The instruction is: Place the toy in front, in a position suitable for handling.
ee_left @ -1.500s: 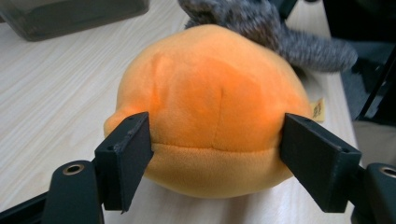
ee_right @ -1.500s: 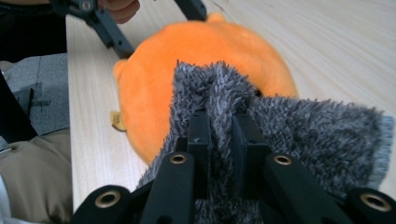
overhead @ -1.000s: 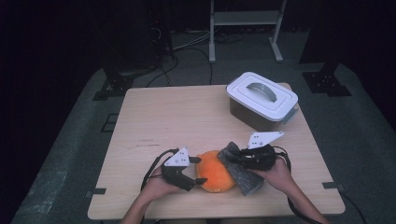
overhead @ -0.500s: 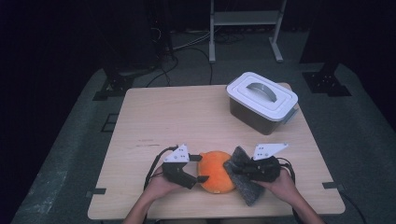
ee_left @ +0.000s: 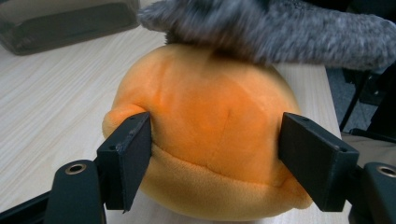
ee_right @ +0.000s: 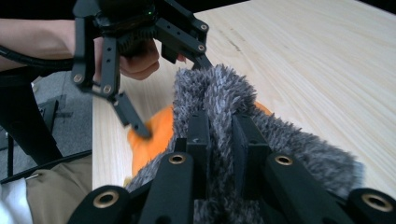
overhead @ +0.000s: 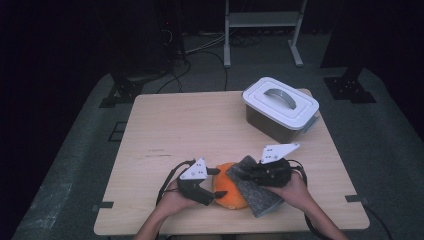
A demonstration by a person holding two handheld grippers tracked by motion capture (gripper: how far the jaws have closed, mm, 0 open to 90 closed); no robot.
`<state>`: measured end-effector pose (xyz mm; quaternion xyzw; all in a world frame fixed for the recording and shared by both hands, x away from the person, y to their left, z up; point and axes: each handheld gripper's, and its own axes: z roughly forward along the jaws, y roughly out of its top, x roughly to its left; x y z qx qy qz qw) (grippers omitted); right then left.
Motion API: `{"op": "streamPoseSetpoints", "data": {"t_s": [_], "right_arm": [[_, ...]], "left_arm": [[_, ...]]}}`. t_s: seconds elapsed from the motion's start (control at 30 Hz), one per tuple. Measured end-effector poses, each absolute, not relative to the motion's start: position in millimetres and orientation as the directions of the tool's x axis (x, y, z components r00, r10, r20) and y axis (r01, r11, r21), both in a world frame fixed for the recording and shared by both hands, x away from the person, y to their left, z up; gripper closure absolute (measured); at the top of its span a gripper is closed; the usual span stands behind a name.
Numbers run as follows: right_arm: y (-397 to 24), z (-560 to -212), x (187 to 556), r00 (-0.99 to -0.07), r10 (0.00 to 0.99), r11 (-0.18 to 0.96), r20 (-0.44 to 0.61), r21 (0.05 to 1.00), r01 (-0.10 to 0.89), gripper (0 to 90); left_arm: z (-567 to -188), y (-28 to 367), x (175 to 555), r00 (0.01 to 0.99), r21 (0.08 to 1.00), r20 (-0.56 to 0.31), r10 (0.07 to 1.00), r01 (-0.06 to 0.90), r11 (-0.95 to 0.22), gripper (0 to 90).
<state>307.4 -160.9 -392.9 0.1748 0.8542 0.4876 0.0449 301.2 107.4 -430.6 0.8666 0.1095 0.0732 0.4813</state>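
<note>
Fingers (ee_left: 126, 158) of my left gripper (overhead: 207, 187) bracket the orange plush (ee_left: 210, 140) near the table's (overhead: 200, 125) front edge, while my right gripper (ee_right: 219, 135) pinches the grey furry cloth (ee_right: 224, 102) over it; both look soft, light and squashy, so I'd grip deep.

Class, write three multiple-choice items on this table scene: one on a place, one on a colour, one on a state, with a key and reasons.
1. Where does the lidded box stand?
A. on the table's far right part
B. beside the person's left hand
C. on the floor

2. What colour is the plush toy?
A. green
B. orange
C. white

3. What is the right gripper doing?
A. hanging open
B. clamping the box's handle
C. pinching the grey furry cloth

Key: A, the box sits far right in the high view; B, the toy's plush is orange; C, grey fur is squeezed between its jaws.
</note>
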Motion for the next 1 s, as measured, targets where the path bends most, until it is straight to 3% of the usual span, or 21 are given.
{"op": "streamPoseSetpoints", "data": {"t_s": [0.23,0.4,0.53,0.73,0.83,1.0], "right_arm": [[-162,-411,303,-0.932,0.348,0.456,0.104,0.85,0.265,77.2],[-171,-412,298,-0.931,0.347,0.467,0.112,0.84,0.275,77.1],[-162,-395,298,-0.938,0.341,0.508,0.055,0.829,0.234,76.2],[-140,-390,315,-0.938,0.344,0.508,0.048,0.831,0.228,76.0],[-138,-399,318,-0.936,0.344,0.508,0.072,0.824,0.25,76.0],[-152,-411,310,-0.931,0.349,0.464,0.11,0.843,0.274,76.4]], "left_arm": [[-434,110,300,0.952,0.856,0.009,0.305,0.15,-0.495,16.0],[-433,106,297,0.958,0.855,0.02,0.287,0.133,-0.502,20.4],[-432,103,295,0.958,0.843,0.038,0.284,0.122,-0.523,24.6],[-433,103,295,0.956,0.839,0.047,0.288,0.119,-0.532,24.3],[-435,104,296,0.955,0.842,0.031,0.296,0.134,-0.522,19.1],[-426,111,298,0.957,0.879,-0.04,0.287,0.17,-0.446,17.7]]}}
